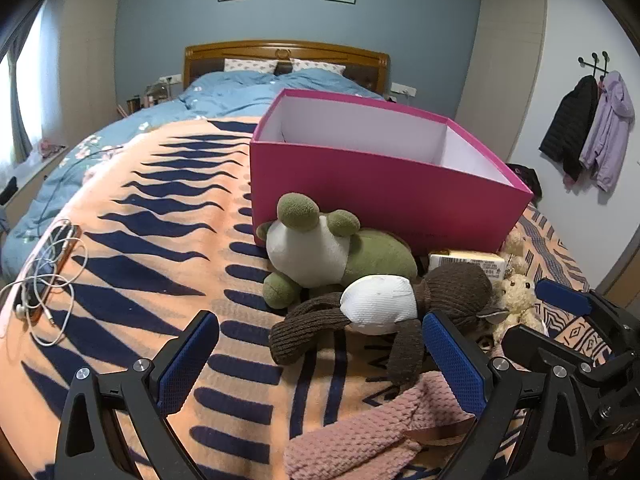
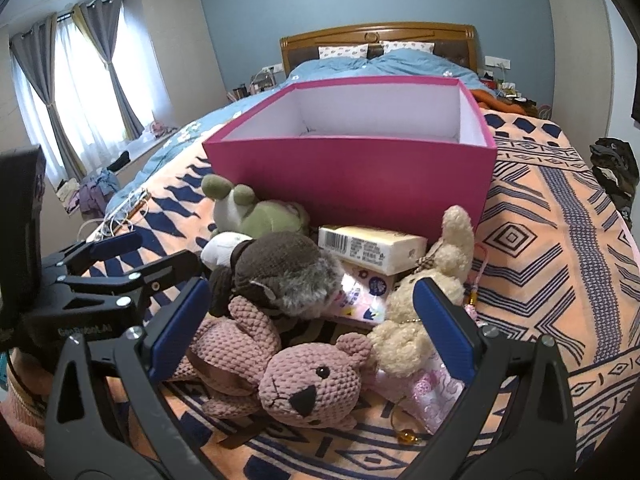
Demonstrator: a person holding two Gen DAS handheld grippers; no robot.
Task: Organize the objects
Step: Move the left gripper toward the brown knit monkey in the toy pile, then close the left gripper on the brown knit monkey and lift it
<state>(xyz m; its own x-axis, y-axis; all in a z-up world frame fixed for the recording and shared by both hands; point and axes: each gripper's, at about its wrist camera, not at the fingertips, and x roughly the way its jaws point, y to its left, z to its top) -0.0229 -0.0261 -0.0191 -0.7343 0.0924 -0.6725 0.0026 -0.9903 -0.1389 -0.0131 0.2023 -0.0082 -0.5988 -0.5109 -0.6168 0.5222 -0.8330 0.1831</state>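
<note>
An open pink box point(image 1: 384, 188) point(image 2: 352, 168) stands on the bed, its visible inside bare. In front of it lies a pile: a green-and-white plush point(image 1: 320, 248) point(image 2: 252, 212), a brown plush point(image 1: 400, 304) point(image 2: 280, 272), a pink knitted bear point(image 2: 296, 380) point(image 1: 380, 432), a cream bunny point(image 2: 432, 292) point(image 1: 516, 300), a yellow carton point(image 2: 372, 246) point(image 1: 468, 262) and a pink packet point(image 2: 364, 292). My left gripper point(image 1: 316, 360) is open, just short of the brown plush. My right gripper point(image 2: 308, 320) is open, its fingers on either side of the pink bear and bunny.
A phone with tangled white earphones point(image 1: 48, 276) lies on the orange patterned blanket point(image 1: 160, 264) at the left. A small keychain point(image 2: 472, 300) lies beside the bunny. Coats hang on the right wall point(image 1: 588, 128). The left gripper's body also shows in the right wrist view point(image 2: 100, 276).
</note>
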